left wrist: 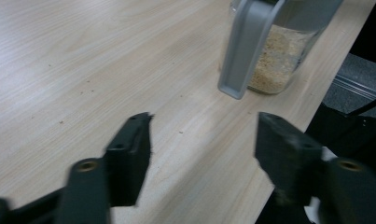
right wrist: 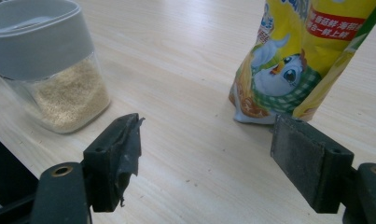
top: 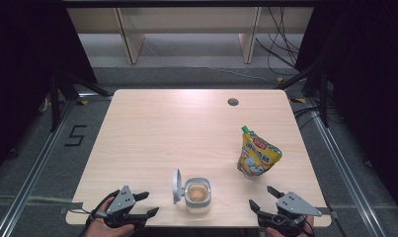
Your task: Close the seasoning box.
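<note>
We are seeing clear jar [top: 197, 196] with grey flip lid [top: 177, 185] standing open at surface [top: 152, 133] near edge, grains inside. Yellow pouch [top: 256, 154] standing well right. Left gripper [top: 146, 204] and right gripper [top: 262, 197] flanking jar, both gaping wide, holding nothing.

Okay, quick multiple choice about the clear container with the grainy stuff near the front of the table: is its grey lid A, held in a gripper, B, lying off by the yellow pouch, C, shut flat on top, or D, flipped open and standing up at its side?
D: the lid stands upright, hinged at the left side of the container, whose top is open.
</note>
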Motion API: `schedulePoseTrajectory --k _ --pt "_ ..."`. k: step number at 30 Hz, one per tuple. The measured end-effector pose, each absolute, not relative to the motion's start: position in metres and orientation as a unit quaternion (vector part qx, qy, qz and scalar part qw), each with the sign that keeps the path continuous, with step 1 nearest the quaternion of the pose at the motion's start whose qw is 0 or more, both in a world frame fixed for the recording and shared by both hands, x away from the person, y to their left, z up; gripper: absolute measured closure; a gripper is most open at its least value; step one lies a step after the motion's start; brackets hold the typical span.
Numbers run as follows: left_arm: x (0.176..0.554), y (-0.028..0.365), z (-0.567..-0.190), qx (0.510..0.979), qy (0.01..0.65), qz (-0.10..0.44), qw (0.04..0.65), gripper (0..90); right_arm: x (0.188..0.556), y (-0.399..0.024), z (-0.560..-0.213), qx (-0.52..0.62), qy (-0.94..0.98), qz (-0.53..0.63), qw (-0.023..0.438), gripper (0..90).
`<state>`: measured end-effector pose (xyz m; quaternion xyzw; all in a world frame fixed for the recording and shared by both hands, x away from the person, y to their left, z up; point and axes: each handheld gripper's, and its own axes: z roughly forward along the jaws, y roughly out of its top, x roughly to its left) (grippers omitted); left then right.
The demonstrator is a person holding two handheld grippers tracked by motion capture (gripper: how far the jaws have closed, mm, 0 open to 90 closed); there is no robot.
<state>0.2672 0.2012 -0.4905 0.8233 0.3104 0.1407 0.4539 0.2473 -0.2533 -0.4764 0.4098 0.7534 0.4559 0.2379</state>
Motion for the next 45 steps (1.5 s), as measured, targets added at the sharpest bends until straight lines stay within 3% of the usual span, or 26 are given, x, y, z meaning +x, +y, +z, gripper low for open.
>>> schedulePoseTrajectory --k 5,7,17,28,45 --pt "0.265 0.205 -0.484 0.816 0.303 0.159 0.465 81.0 0.247 -0.249 -0.477 0.399 0.761 0.454 0.234 26.1" --pt "0.264 0.205 -0.480 0.813 0.301 0.174 0.467 88.9 0.247 -0.249 -0.478 0.402 0.761 0.452 0.233 26.3" --pt "0.269 0.191 -0.465 0.818 0.258 0.167 0.486 89.2 0.249 -0.246 -0.480 0.391 0.771 0.446 0.231 26.7" --pt "0.271 0.171 -0.450 0.813 0.255 0.135 0.506 89.2 0.249 -0.246 -0.480 0.390 0.771 0.446 0.234 26.7" --pt "0.278 0.155 -0.435 0.813 0.244 0.137 0.511 89.2 0.249 -0.245 -0.480 0.391 0.772 0.449 0.223 26.7"
